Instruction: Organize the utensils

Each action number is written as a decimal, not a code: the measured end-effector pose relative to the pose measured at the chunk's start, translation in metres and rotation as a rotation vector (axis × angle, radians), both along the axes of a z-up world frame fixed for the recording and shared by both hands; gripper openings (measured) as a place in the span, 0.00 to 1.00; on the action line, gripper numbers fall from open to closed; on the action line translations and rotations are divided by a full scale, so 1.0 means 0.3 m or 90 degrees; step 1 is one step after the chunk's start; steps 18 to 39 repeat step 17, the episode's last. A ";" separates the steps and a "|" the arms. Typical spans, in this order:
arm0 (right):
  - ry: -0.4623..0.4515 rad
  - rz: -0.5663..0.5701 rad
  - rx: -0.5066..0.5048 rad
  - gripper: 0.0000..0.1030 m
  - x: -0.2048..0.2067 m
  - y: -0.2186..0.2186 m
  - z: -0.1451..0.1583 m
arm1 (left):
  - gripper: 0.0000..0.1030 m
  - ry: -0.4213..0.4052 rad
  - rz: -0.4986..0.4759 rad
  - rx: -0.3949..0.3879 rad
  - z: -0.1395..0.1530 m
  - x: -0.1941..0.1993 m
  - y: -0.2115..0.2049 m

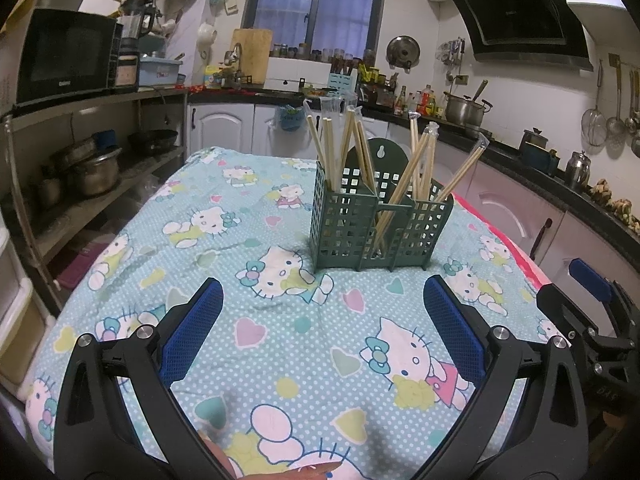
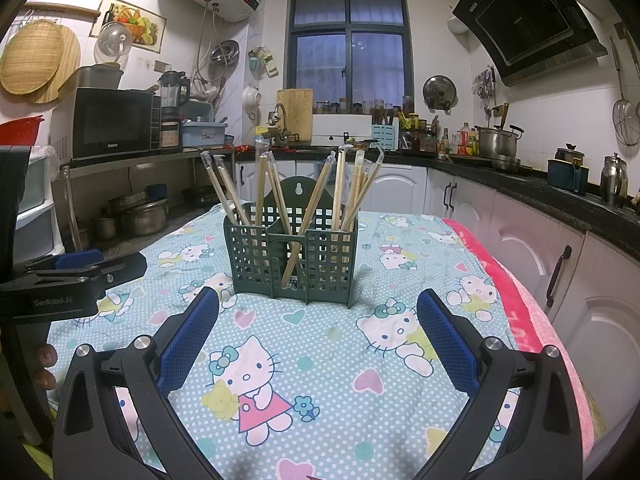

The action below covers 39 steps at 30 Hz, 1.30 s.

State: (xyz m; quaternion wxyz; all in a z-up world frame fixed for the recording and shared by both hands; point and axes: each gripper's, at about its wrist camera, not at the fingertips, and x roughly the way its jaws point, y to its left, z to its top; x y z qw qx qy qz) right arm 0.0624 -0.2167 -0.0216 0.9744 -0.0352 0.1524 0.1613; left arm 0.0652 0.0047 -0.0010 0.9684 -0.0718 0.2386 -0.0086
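Note:
A dark green slotted utensil holder (image 1: 348, 232) (image 2: 320, 260) stands upright on the cartoon-cat tablecloth (image 1: 224, 248) (image 2: 320, 360). Several wrapped wooden chopsticks (image 1: 340, 144) (image 2: 348, 188) lean in its compartments; one pair (image 2: 304, 232) slants through the middle section. My left gripper (image 1: 322, 300) is open, a short way in front of the holder, with nothing between its blue pads (image 1: 200, 320). My right gripper (image 2: 318, 312) is also open and empty, just before the holder. Each gripper shows in the other's view: the right one (image 1: 592, 300) at the right edge, the left one (image 2: 72, 276) at the left.
White cabinets with a black counter (image 2: 540, 196) run along the right and back, holding pots and bottles. A metal shelf with a microwave (image 1: 64, 56) and pans stands on the left. A pink cloth edge (image 2: 512, 288) borders the table's right side. Fingers (image 2: 46, 364) hold the left tool.

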 end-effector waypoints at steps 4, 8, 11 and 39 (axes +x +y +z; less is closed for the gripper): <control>0.001 -0.003 0.000 0.94 -0.002 -0.003 0.000 | 0.90 0.018 0.011 0.009 -0.019 0.012 -0.006; 0.002 -0.008 0.001 0.94 0.001 -0.009 -0.003 | 0.90 0.033 0.008 -0.002 -0.033 0.023 0.002; 0.025 -0.017 0.015 0.94 0.028 -0.027 -0.004 | 0.90 0.048 0.021 -0.012 -0.037 0.041 0.027; 0.185 -0.171 -0.011 0.94 0.321 -0.204 -0.048 | 0.90 0.185 0.116 0.006 -0.086 0.267 0.222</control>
